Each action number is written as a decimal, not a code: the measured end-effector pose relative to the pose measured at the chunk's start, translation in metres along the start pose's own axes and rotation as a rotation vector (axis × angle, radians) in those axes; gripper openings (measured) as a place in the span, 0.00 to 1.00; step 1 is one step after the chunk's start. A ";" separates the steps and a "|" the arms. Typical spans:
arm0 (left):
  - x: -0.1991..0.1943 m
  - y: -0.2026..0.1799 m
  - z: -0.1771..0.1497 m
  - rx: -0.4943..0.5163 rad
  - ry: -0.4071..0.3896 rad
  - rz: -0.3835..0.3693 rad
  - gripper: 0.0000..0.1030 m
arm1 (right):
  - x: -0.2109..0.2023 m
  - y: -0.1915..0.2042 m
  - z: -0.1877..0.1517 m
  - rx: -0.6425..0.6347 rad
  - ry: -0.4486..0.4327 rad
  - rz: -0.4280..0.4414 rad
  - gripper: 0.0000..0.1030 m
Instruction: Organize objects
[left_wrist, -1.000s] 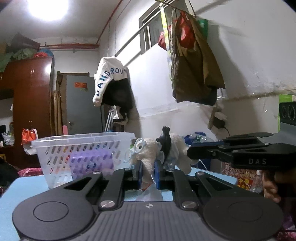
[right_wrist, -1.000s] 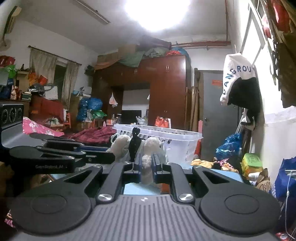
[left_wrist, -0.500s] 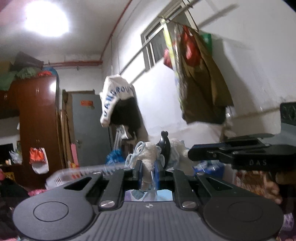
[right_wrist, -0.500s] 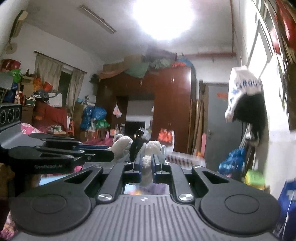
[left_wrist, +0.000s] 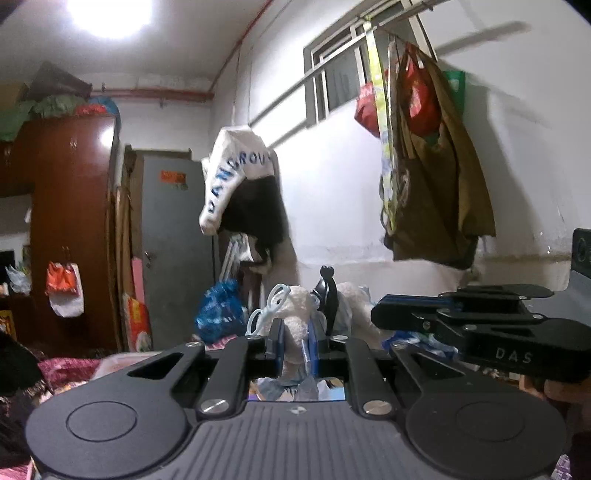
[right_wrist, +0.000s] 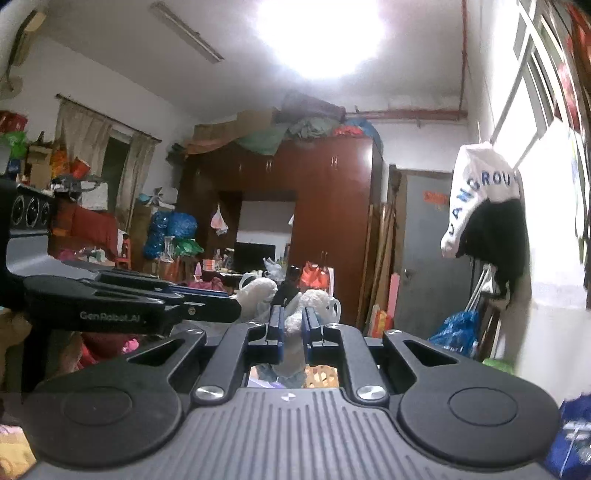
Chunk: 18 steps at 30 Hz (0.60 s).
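A white fluffy plush toy (left_wrist: 297, 314) with a black clip and pale blue loops is held in the air by both grippers. My left gripper (left_wrist: 295, 339) is shut on one end of it. My right gripper (right_wrist: 293, 325) is shut on the other end of the plush toy (right_wrist: 314, 301). The right gripper shows at the right of the left wrist view (left_wrist: 461, 321). The left gripper shows at the left of the right wrist view (right_wrist: 129, 299). The white basket is out of view.
A white wall with hanging bags (left_wrist: 424, 166) is on the right. A white and black garment (left_wrist: 240, 184) hangs by a grey door (left_wrist: 173, 251). A brown wardrobe (right_wrist: 325, 221) stands behind. Cluttered furniture (right_wrist: 92, 229) fills the left side.
Both grippers have risen together with the plush toy. The white basket and blue table surface have dropped out of view below.
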<state>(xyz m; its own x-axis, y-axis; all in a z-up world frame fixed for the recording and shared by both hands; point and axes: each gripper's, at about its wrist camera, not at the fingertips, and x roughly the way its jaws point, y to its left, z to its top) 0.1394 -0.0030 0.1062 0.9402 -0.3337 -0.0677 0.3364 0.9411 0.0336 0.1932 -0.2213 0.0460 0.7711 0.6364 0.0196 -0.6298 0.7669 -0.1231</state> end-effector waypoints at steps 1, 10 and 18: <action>0.003 0.000 -0.002 -0.006 0.017 -0.010 0.16 | -0.002 -0.001 -0.004 0.006 0.007 0.000 0.11; 0.025 0.002 -0.032 -0.071 0.098 -0.105 0.18 | -0.009 -0.001 -0.020 -0.019 0.064 -0.001 0.11; 0.037 0.003 -0.037 -0.097 0.166 -0.144 0.19 | -0.005 -0.003 -0.017 -0.038 0.100 0.009 0.10</action>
<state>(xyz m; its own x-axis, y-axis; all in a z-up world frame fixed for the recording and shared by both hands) 0.1730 -0.0101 0.0667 0.8589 -0.4586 -0.2280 0.4520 0.8881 -0.0837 0.1925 -0.2284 0.0293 0.7721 0.6304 -0.0808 -0.6343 0.7564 -0.1601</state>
